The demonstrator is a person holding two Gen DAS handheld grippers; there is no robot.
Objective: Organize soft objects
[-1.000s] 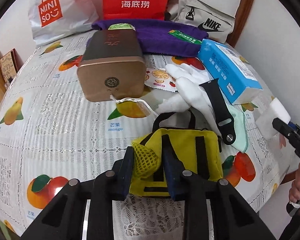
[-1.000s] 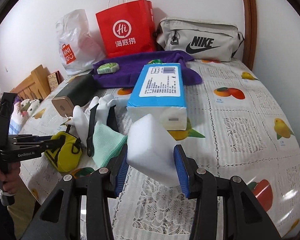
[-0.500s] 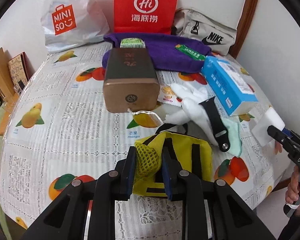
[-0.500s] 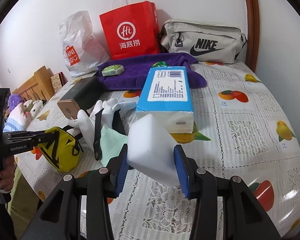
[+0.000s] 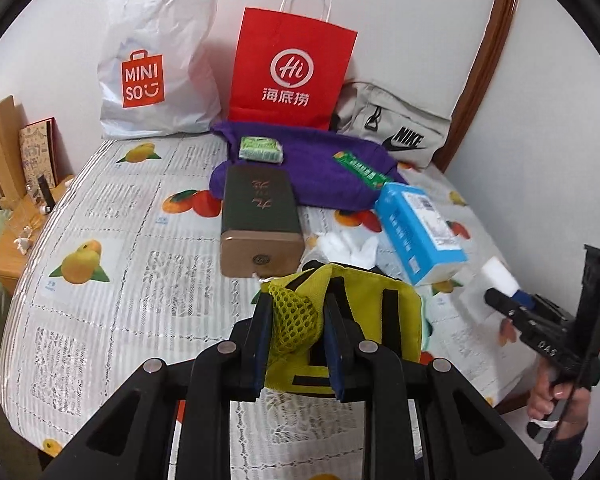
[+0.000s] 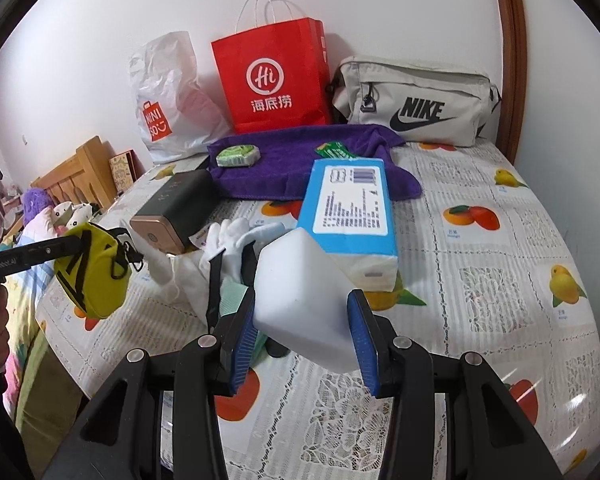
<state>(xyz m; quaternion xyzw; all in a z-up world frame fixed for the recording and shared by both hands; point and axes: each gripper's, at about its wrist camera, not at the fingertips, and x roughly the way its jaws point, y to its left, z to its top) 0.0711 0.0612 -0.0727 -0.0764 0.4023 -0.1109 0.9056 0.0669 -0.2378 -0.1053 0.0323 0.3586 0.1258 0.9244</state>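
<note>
The table (image 6: 539, 320) wears a white lace cloth printed with fruit. Along its far edge against the wall stand 3 bags: a white Miniso plastic bag (image 5: 156, 60) on the left, a red Haidilao paper bag (image 5: 292, 72) in the middle, and a grey Nike pouch (image 6: 415, 104) on the right. Just in front of them lies a purple towel (image 6: 296, 160) carrying 2 green packets. Nearer, a blue tissue pack (image 6: 351, 208) sits right of centre, with a dark box with a bronze end (image 5: 260, 220) to its left. Between them lie white gloves (image 6: 236, 236), a black strap and a pale green cloth.

The left gripper (image 5: 296, 328) is pinching the mesh corner of a yellow pouch (image 6: 96, 272), held off the table at its near left edge and hiding the gloves in the left wrist view. The right gripper (image 6: 303, 340) is clamped on a white sponge block (image 6: 303, 292), held above the near middle of the table, covering part of the tissue pack.
</note>
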